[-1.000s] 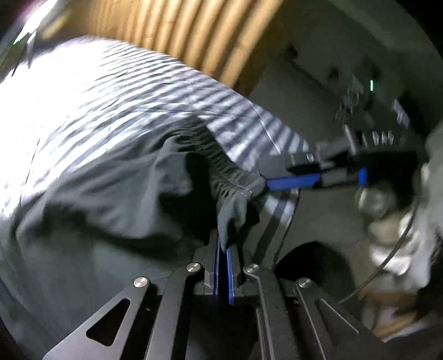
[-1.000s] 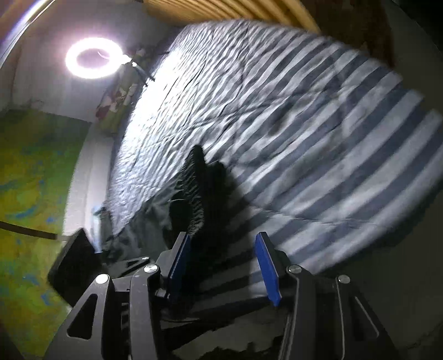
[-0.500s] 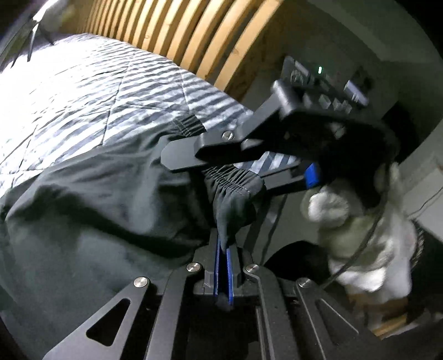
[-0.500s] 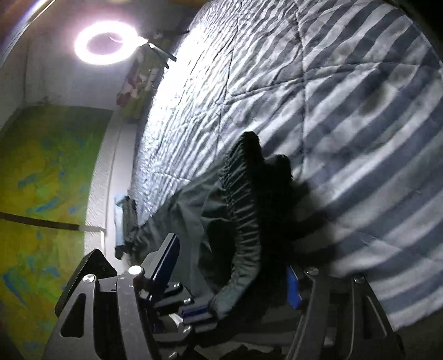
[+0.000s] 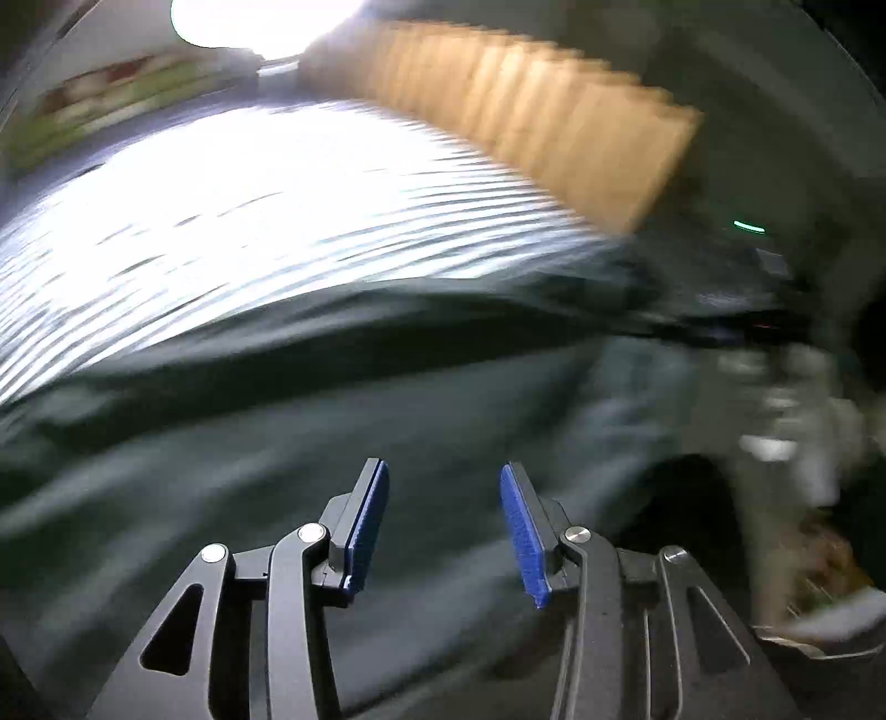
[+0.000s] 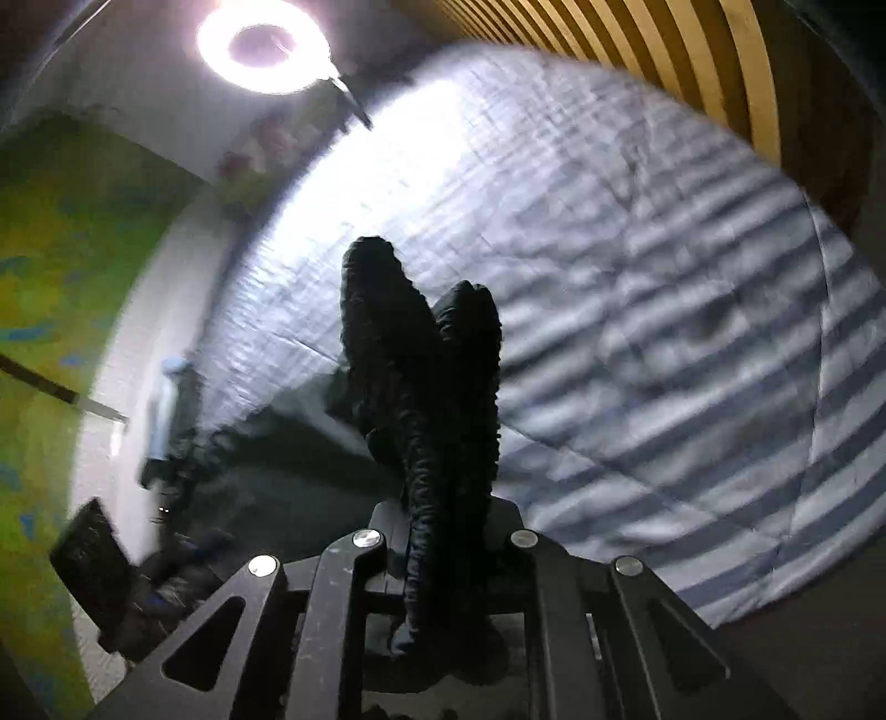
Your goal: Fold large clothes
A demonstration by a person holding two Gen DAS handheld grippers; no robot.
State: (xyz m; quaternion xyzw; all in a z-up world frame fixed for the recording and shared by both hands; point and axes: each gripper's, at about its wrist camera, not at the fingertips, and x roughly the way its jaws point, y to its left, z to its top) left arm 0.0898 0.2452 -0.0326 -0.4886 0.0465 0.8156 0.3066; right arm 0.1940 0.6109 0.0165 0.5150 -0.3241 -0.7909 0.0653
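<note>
Dark grey-green fabric, a large garment (image 5: 288,443) that appears to be trousers with an elastic waistband, is lying across a bed covered by a striped quilt (image 6: 692,360). The right tool (image 6: 443,554) is pinching the gathered waistband (image 6: 421,387), which is standing up out of its jaws in two ruffled folds; those jaws have just been closing, and the cloth is now pressed between them. The left tool (image 5: 443,526) is standing about half open above the spread fabric, its blue pads (image 5: 368,520) gripping nothing; its jaws have just been opening and no cloth is between them.

To do this step well, the right tool probably needs to be keeping its pinch firm while the left tool is finding a fresh hold further along the garment, taking the edge rather than a loose bunch, so the fabric can be drawn flat before the fold.

Only the right wrist view is showing the grip itself, along with a ring light (image 6: 266,50) and a green wall (image 6: 50,277) beyond the bed. Only the left wrist view is showing the wide spread of the garment over the quilt, plus a slatted wooden headboard (image 5: 554,127); this view is heavily blurred, so the pale shapes at its right edge are hard to identify.
</note>
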